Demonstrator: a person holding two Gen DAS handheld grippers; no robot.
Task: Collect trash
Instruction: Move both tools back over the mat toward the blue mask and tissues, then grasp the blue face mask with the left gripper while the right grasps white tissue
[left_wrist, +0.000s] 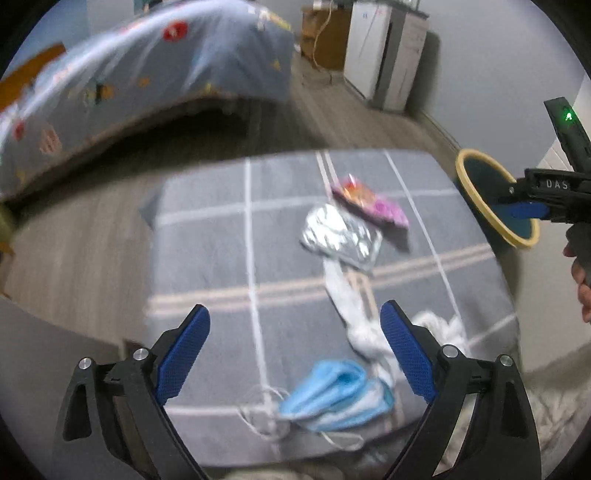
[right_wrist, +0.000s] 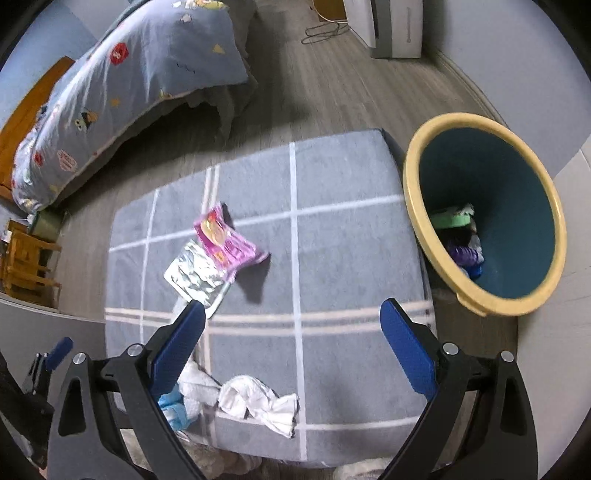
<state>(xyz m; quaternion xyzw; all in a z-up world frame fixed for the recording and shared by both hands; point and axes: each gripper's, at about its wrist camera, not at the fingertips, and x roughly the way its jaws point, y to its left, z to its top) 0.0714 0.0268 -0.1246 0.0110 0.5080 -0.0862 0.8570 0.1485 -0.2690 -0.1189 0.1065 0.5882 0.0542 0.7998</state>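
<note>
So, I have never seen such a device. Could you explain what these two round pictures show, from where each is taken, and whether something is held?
A person holds a two-finger gripper in each hand, each carrying a fisheye camera. One picture looks along the left gripper, the other along the right gripper. Both are open and hold nothing. Below lies a grey checked mat with trash: a pink wrapper, a silver foil packet, a crumpled white tissue and a blue face mask. Beside the mat stands a yellow-rimmed bin with some trash already inside.
</note>
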